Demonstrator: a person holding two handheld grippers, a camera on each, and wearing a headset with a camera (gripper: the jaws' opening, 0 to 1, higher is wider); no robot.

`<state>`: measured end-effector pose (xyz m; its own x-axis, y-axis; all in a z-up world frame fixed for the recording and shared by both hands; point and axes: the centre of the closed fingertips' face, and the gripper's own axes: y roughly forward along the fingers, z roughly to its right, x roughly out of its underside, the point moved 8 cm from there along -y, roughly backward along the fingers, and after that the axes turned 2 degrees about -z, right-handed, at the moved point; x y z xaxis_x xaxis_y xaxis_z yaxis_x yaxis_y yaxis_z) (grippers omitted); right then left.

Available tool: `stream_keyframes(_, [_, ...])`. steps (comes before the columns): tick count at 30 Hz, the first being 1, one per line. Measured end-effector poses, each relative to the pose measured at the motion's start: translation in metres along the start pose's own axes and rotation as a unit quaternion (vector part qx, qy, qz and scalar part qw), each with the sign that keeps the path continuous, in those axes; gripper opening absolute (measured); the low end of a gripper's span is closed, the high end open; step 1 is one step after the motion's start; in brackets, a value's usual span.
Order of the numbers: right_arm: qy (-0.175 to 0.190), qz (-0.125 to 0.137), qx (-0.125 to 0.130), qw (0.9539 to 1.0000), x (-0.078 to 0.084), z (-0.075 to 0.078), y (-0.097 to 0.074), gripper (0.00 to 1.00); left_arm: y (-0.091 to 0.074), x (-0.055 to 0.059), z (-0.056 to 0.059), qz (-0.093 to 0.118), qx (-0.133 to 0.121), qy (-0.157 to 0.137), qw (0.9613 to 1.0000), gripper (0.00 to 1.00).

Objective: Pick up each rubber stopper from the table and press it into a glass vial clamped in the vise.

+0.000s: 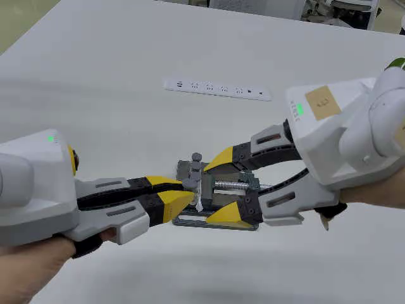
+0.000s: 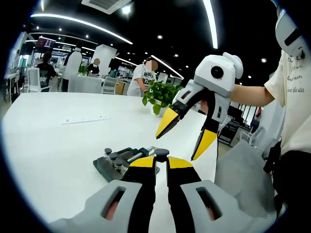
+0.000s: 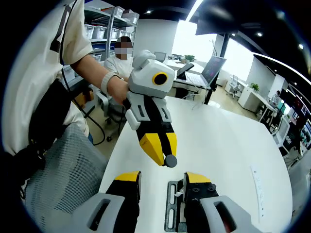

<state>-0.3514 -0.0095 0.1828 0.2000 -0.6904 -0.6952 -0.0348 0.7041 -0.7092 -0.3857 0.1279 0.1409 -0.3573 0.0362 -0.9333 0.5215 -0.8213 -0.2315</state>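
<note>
light: bright, even, ceiling strip lights [image 2: 211, 24] | shadows: soft | focus: sharp | edges: fisheye-bent

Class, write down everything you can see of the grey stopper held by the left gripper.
The stopper is small, round and dark grey, with a matt look like rubber. It is pinched at the yellow tips of the left gripper, whose jaws are shut on it and hide part of it. It is held above the table, over one end of the vise. Whether it touches a vial cannot be told.
</note>
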Motion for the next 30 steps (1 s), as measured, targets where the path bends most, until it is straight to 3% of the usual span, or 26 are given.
stream_keyframes(5, [-0.009,-0.005,-0.009,0.9999,-0.005,0.004,-0.002,0.29,0.003,0.001,0.005,-0.021,0.002,0.043,0.9989,0.04])
stream_keyframes(7, [-0.015,-0.007,-0.013,0.9998,-0.007,0.004,-0.001,0.28,0.005,0.003,0.008,-0.042,0.004,0.08,0.9959,0.04])
stream_keyframes(11, [-0.025,-0.015,-0.03,0.9991,-0.008,0.003,0.004,0.27,0.011,0.004,0.017,-0.053,0.014,0.098,0.9937,0.04])
stream_keyframes(13, [-0.029,-0.03,-0.049,0.9979,-0.005,0.0,0.008,0.25,0.013,0.007,0.019,-0.066,0.016,0.122,0.9902,0.04])
stream_keyframes(18, [-0.037,-0.061,-0.066,0.9952,0.002,-0.005,0.012,0.21,0.018,0.009,0.025,-0.077,0.021,0.127,0.9887,0.04])
stream_keyframes(30, [-0.042,-0.076,-0.072,0.9936,0.003,-0.009,0.016,0.1,0.017,0.012,0.023,-0.084,0.03,0.124,0.9883,0.04])
